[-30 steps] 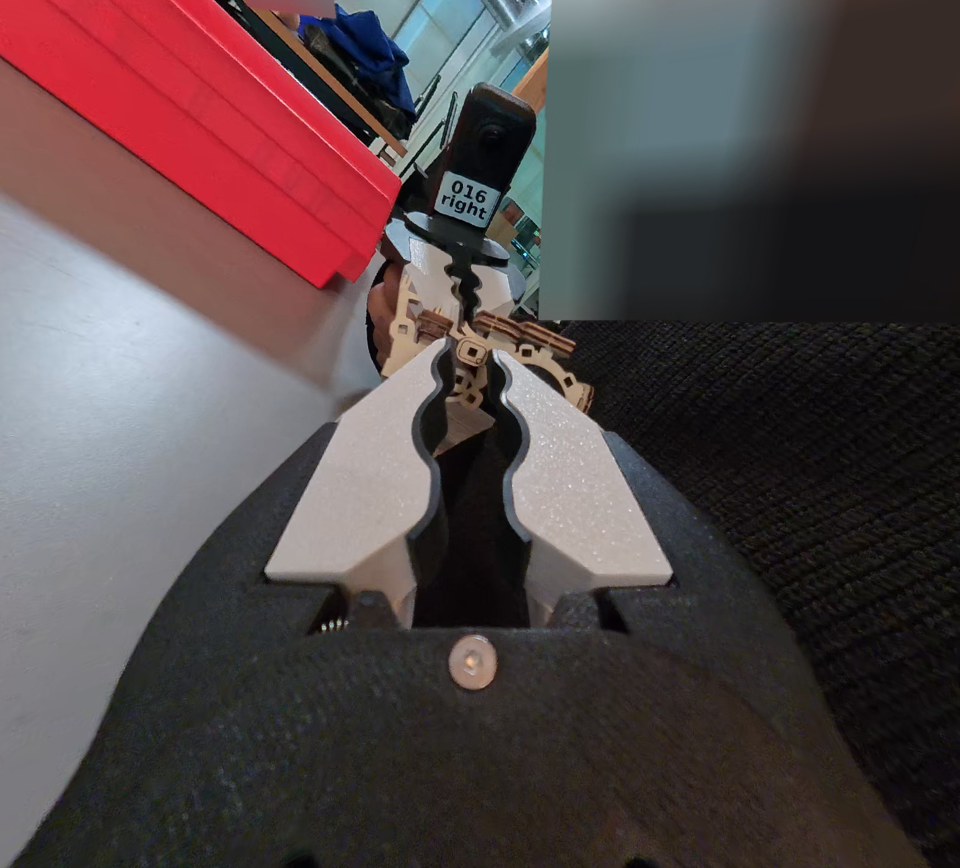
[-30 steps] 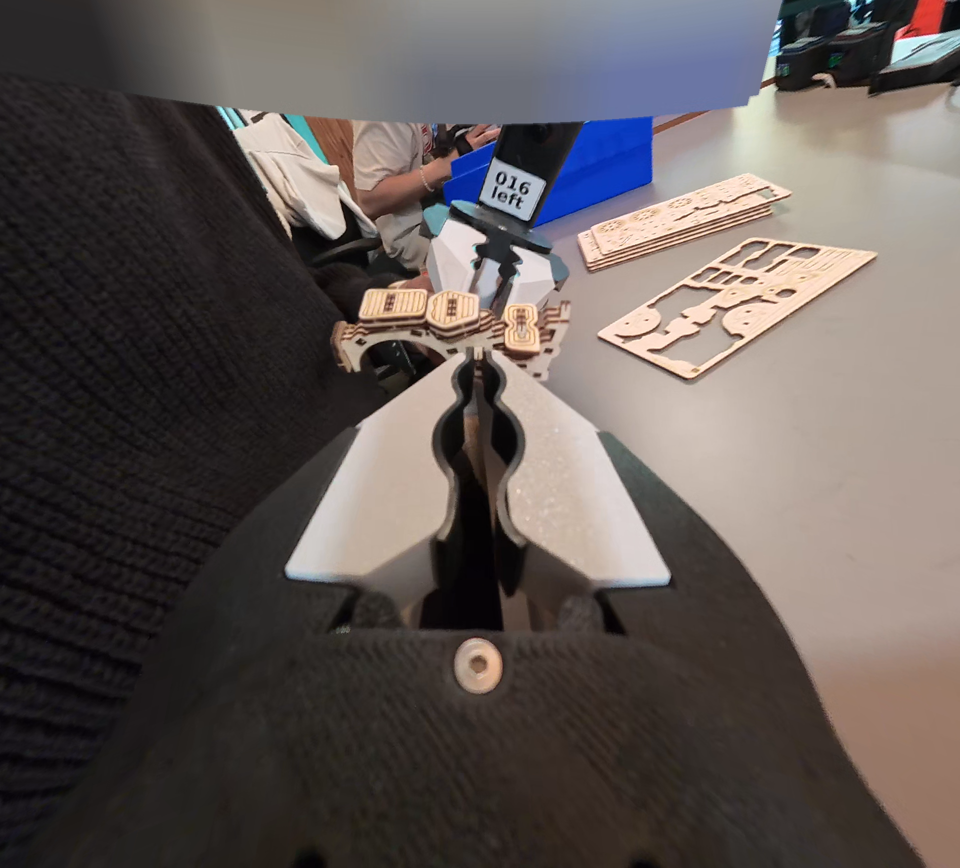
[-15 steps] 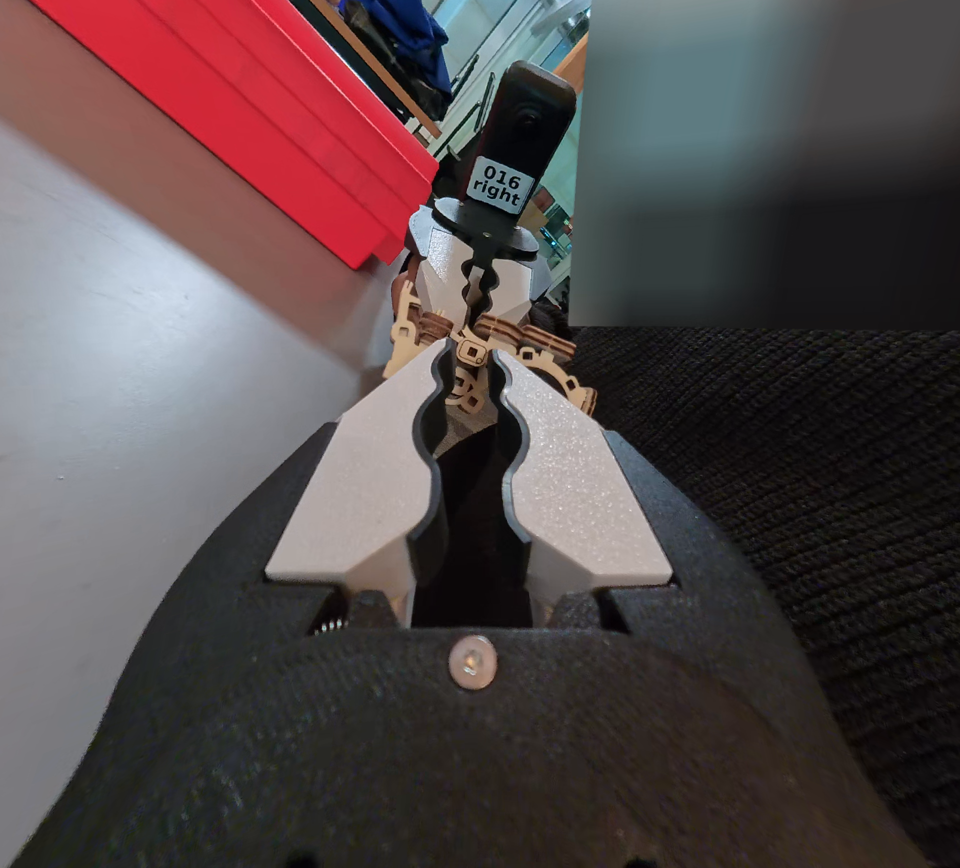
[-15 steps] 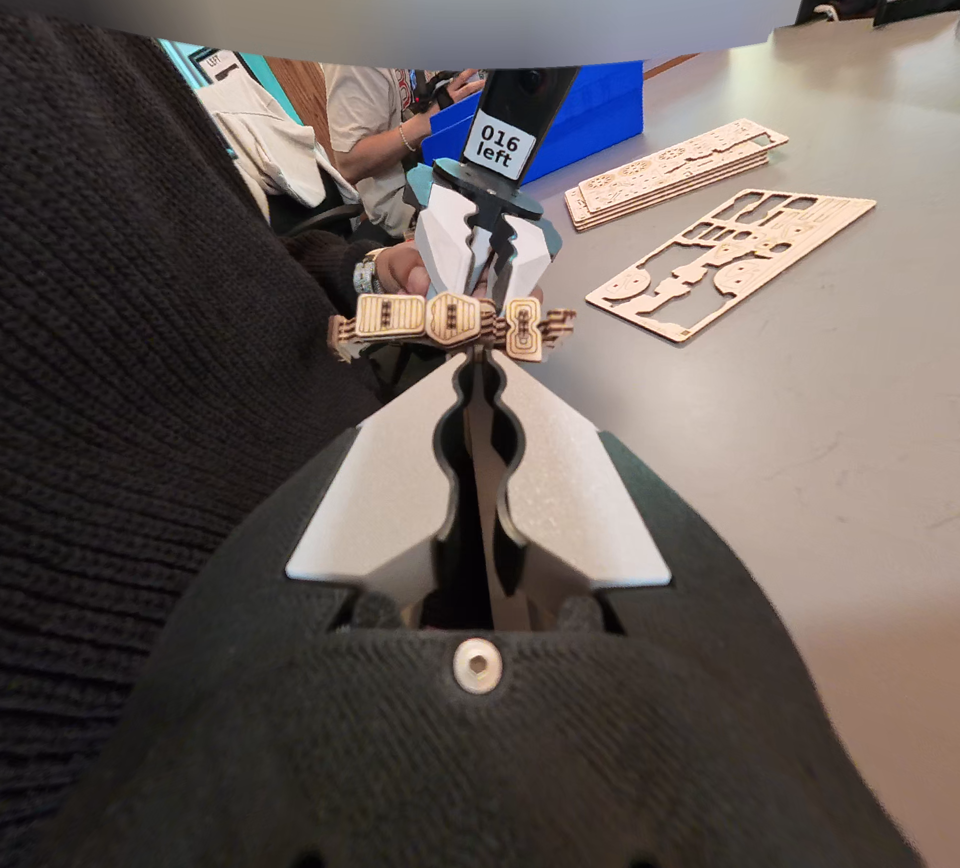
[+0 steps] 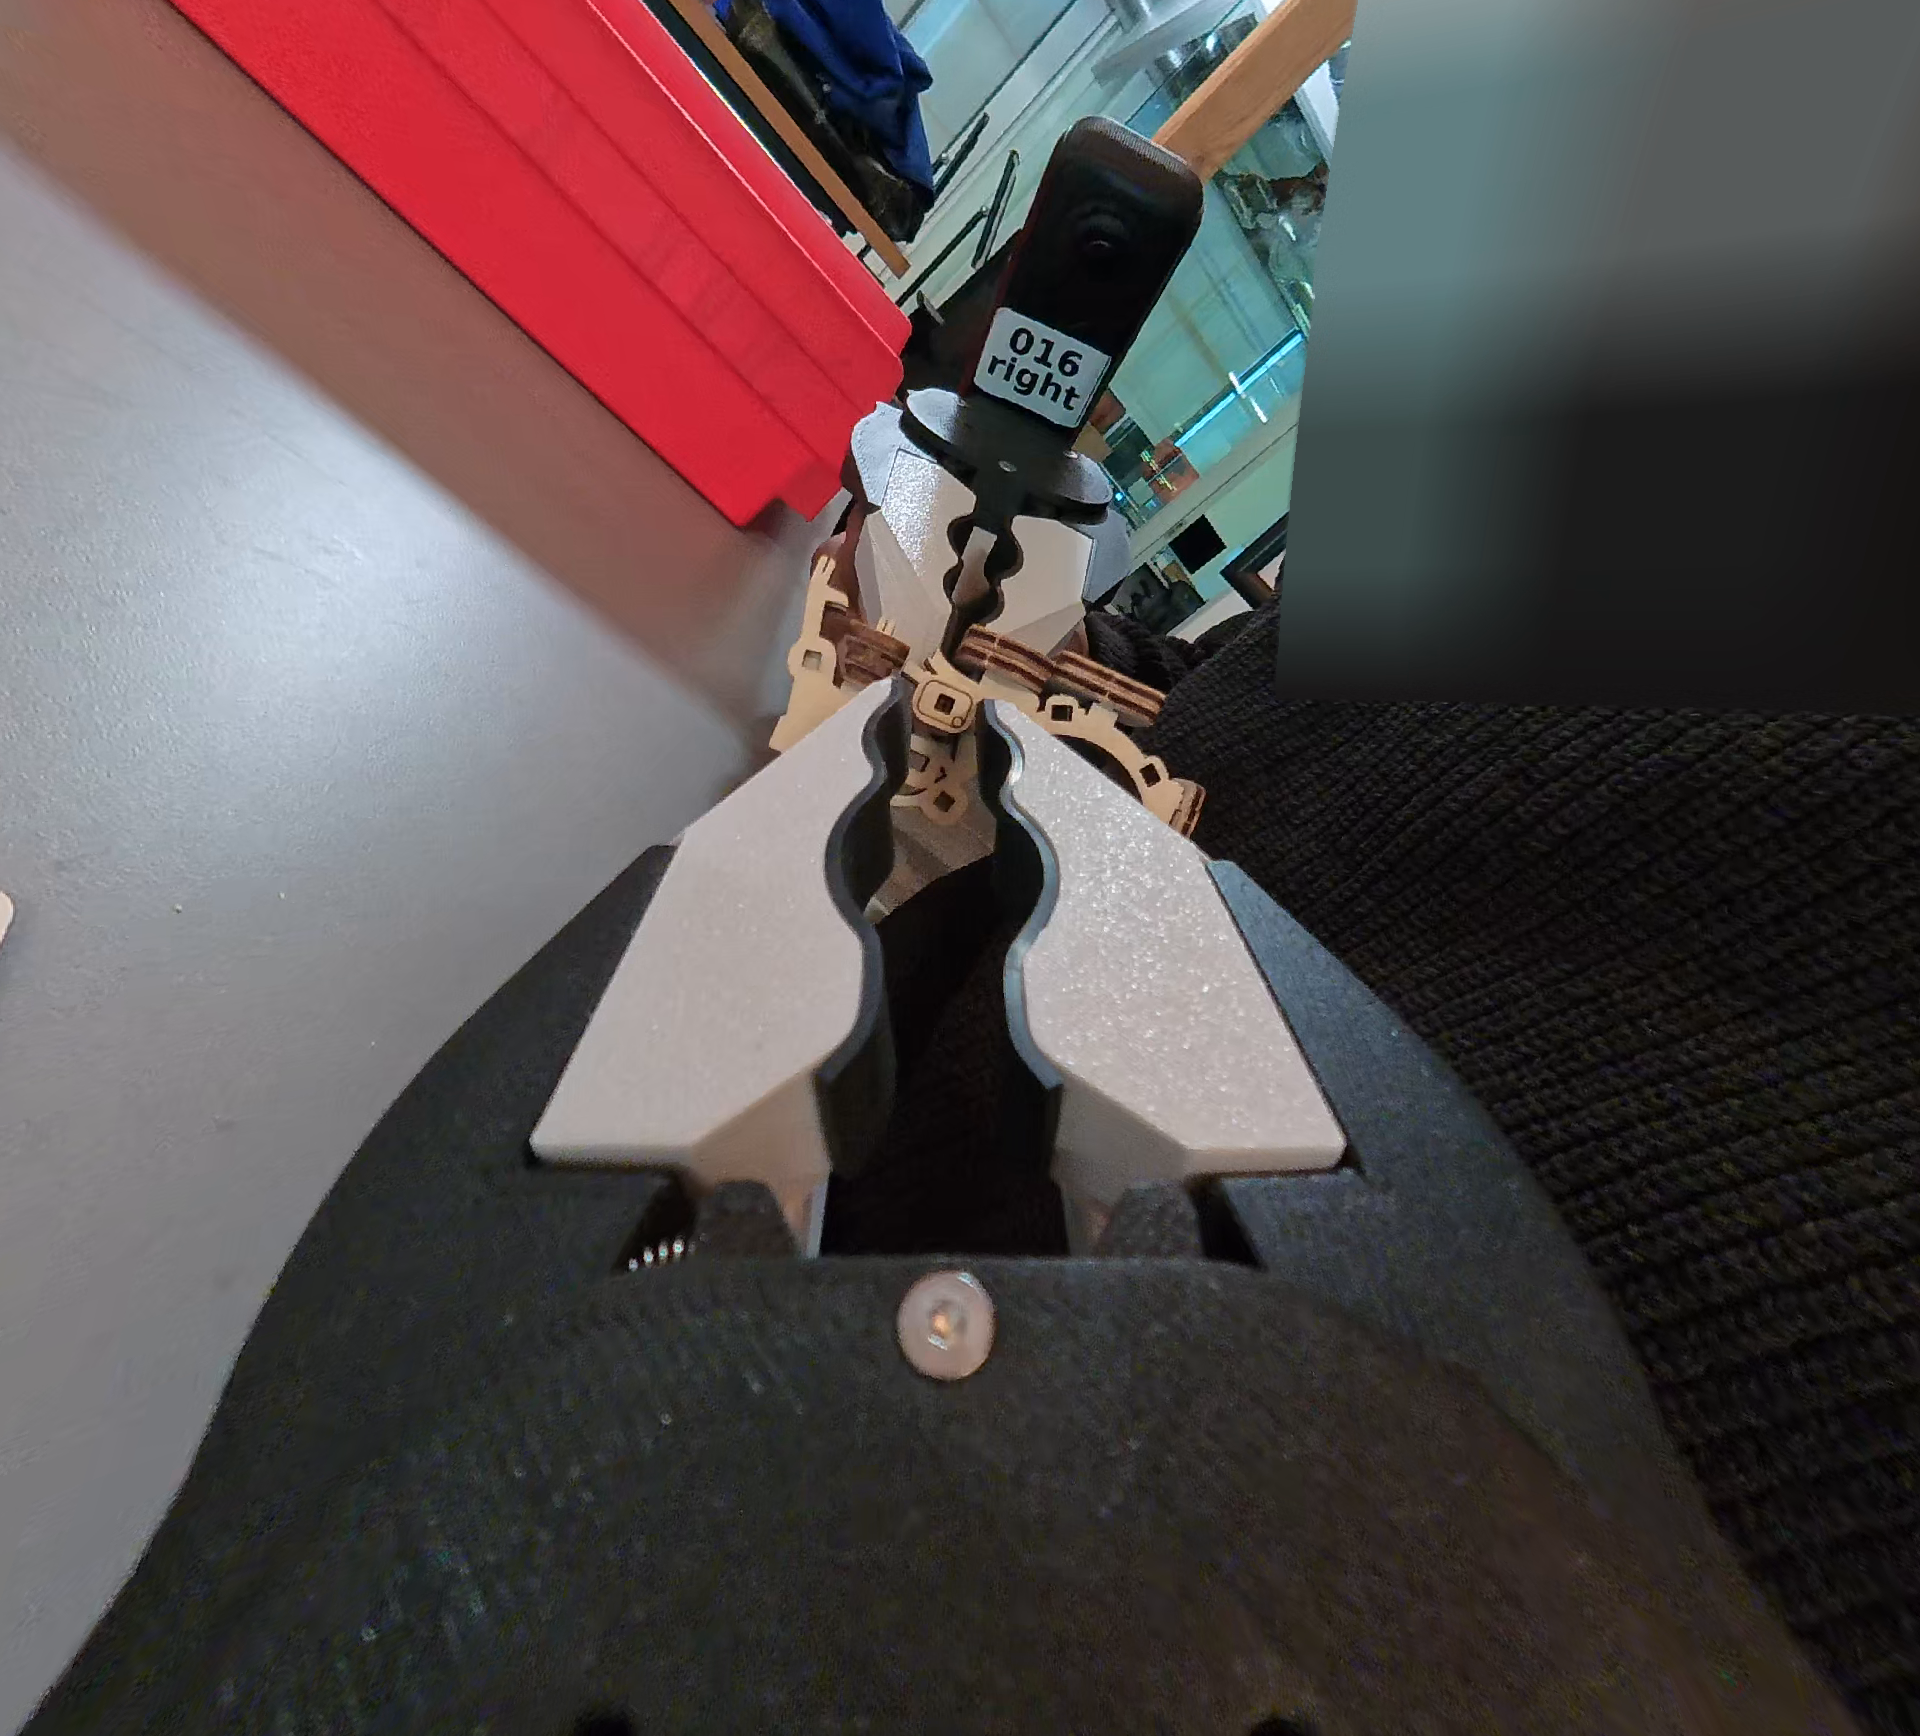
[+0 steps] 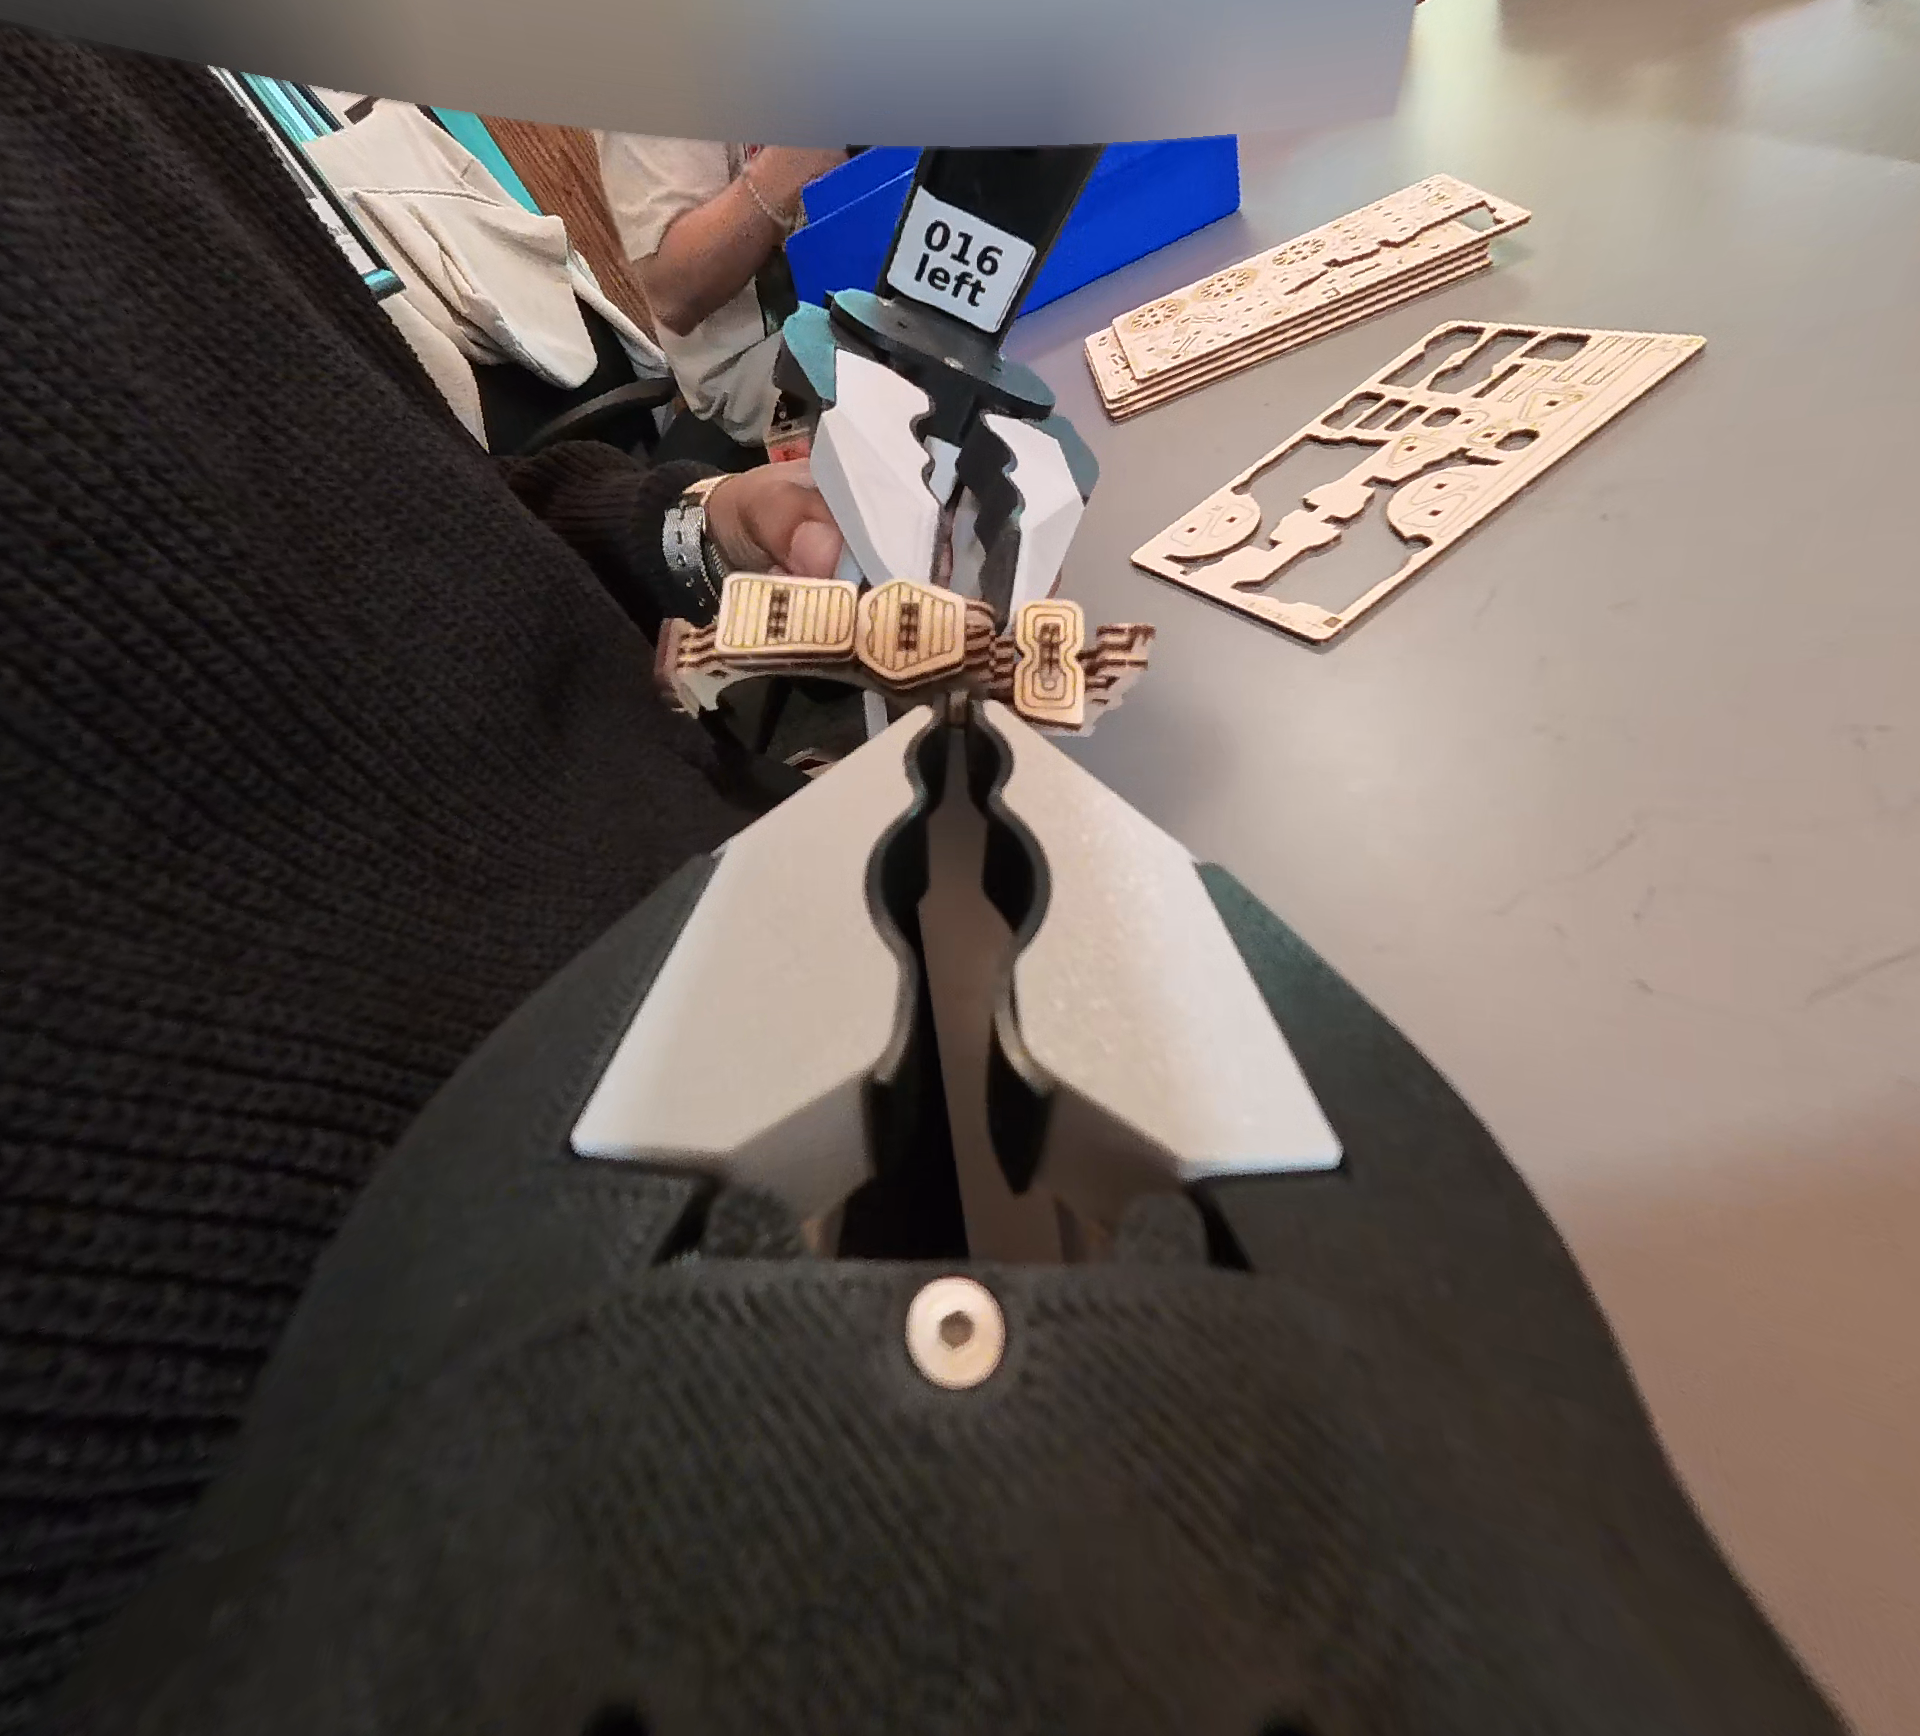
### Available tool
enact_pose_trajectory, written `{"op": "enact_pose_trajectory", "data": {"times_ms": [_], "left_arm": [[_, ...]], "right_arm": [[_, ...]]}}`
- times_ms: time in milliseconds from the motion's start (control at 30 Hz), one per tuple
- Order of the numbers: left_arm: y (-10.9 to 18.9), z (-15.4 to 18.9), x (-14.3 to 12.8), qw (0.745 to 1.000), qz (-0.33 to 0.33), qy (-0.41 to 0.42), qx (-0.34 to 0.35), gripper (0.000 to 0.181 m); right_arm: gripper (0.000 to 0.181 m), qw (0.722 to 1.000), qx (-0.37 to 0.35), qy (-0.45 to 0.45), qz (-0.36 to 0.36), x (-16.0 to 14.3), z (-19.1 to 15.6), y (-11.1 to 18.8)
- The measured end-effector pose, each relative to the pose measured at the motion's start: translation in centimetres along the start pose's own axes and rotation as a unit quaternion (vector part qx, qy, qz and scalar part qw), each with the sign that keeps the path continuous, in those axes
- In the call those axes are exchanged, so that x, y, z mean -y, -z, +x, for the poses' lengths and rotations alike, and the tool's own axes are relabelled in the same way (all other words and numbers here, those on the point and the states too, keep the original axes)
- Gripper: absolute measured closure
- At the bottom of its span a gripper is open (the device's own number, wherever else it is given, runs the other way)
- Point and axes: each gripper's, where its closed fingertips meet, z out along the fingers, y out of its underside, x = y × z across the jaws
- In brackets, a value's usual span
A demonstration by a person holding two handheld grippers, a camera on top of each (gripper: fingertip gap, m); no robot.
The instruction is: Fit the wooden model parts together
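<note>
Both tools meet over the wooden model [image 6: 902, 647], held in the air off the edge of the grey tabletop [image 6: 1558, 803], in front of a black knitted sweater [image 6: 260, 647]. The right hand-held gripper [image 6: 954, 718] is pinched down narrow on a thin part at the model's near side, its fingertips almost touching. From across, the left hand-held gripper [image 5: 940, 712] clamps the model's far side with a slightly wider gap, the small square-holed tab sitting right between its tips.

The model reads as a curved band of layered plywood topped with three engraved plates in a row, held roughly level. In the left wrist view its notched arch [image 5: 1132, 751] curls out toward the sweater.

Beyond the model on the tabletop lies a punched-out wooden sheet [image 6: 1423, 481], flat and well apart from it, and farther still a stack of uncut sheets [image 6: 1299, 294], just before a blue bin [image 6: 1039, 200]. Between model and sheets the surface is open. On the model's other side a red bin [image 5: 468, 128] stands back from the tabletop edge, with bare grey surface in front of it. A hand with a wristwatch [image 6: 758, 523] grips the left tool just behind the model.
</note>
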Motion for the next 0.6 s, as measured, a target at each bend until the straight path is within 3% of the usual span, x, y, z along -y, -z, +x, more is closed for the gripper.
{"op": "enact_pose_trajectory", "data": {"times_ms": [600], "left_arm": [[-0.02, 0.18, 0.2, 1.0, 0.007, 0.002, -0.003, 0.17]], "right_arm": [[0.179, 1.0, 0.007, -0.021, 0.013, 0.37, -0.1, 0.18]]}}
